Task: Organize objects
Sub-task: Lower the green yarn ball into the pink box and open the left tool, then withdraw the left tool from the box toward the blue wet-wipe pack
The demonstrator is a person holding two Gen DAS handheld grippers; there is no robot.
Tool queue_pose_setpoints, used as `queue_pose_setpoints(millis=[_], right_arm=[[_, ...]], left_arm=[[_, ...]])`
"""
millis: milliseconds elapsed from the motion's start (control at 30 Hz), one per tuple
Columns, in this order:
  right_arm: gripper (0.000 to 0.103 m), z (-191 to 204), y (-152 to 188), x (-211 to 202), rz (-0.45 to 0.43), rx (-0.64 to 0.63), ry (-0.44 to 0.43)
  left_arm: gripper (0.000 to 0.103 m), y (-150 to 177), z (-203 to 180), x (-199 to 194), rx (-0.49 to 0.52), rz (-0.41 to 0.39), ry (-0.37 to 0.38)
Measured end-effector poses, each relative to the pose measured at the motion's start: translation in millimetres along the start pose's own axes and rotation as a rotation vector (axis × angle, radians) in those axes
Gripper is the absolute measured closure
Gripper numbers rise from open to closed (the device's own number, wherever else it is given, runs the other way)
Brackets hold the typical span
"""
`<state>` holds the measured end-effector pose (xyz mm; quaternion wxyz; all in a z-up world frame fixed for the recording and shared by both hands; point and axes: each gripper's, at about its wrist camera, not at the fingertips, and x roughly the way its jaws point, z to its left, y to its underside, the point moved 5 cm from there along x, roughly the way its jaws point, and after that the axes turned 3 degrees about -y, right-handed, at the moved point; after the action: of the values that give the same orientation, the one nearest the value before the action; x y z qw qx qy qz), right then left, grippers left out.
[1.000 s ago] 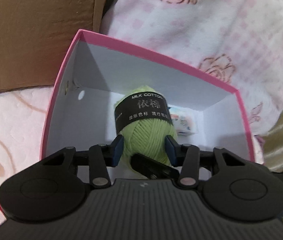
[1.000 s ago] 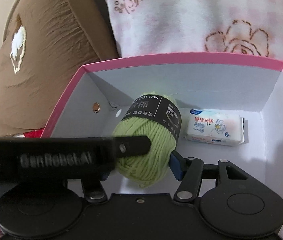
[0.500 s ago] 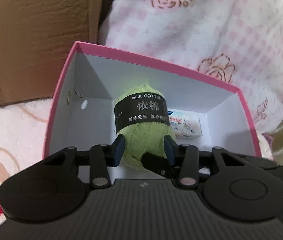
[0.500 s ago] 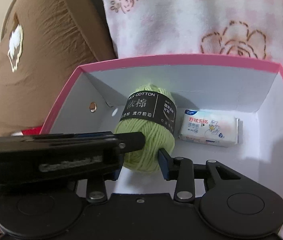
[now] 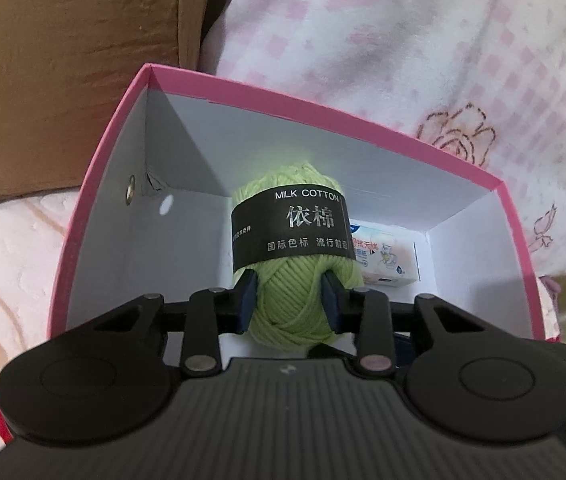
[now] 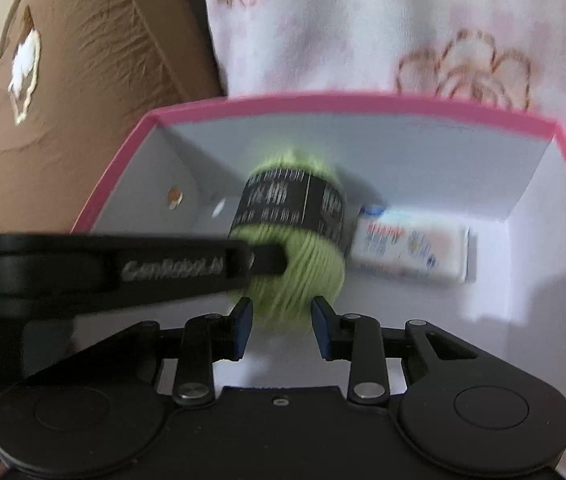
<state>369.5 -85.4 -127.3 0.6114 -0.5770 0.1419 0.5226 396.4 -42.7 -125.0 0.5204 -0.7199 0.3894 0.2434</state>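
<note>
A green yarn ball (image 5: 291, 300) with a black label sits inside a pink box (image 5: 95, 184) with white inner walls. My left gripper (image 5: 289, 302) is shut on the yarn ball's lower part, blue pads against both sides. In the right wrist view the yarn ball (image 6: 299, 264) sits just beyond my right gripper (image 6: 281, 328), whose jaws stand open and clear of it. The left gripper's finger (image 6: 255, 260) reaches the ball from the left there. A white tissue pack (image 5: 387, 260) lies at the box's back right; it also shows in the right wrist view (image 6: 411, 248).
The pink box (image 6: 363, 101) rests on a pink patterned blanket (image 5: 11, 240). A brown cushion (image 5: 63, 60) stands behind at the left, and a pink-and-white rose-print blanket (image 5: 423, 60) rises behind the box.
My right gripper has let go of the yarn ball and drawn back. My left gripper has closed in on the ball, which stays inside the box.
</note>
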Motion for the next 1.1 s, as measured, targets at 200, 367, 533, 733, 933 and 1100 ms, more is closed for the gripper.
queue_pose_setpoints(millis=[200,367,533,733,933,1100], right_arm=[[0.065,-8.0,8.2,-24.5,-0.018,-0.003,-0.052],[0.065,-10.7,18.1,-42.1,-0.024,-0.069,-0.017],[0.058,-14.4,22.6,-70.0,-0.054,-0.096,0.000],[0.056,-4.8,29.1,-121.7,-0.080,-0.154,-0.013],[0.035,-3.0,40.7,-158.0,-0.100,-0.176,0.007],[0.014,-1.7,46.3,-180.6,-0.145,-0.181,0.028]], left_arm=[[0.067,3.8,-3.2,-14.2,-0.013,-0.006,0.014],[0.067,12.6,-11.2,-29.6,0.052,0.015,-0.006],[0.067,18.0,-19.8,-51.7,0.052,0.063,-0.015],[0.066,18.3,-47.3,-95.8,0.082,0.078,0.003],[0.062,21.9,-74.0,-142.0,0.154,0.066,-0.006],[0.052,21.7,-92.7,-173.4,0.204,0.051,-0.024]])
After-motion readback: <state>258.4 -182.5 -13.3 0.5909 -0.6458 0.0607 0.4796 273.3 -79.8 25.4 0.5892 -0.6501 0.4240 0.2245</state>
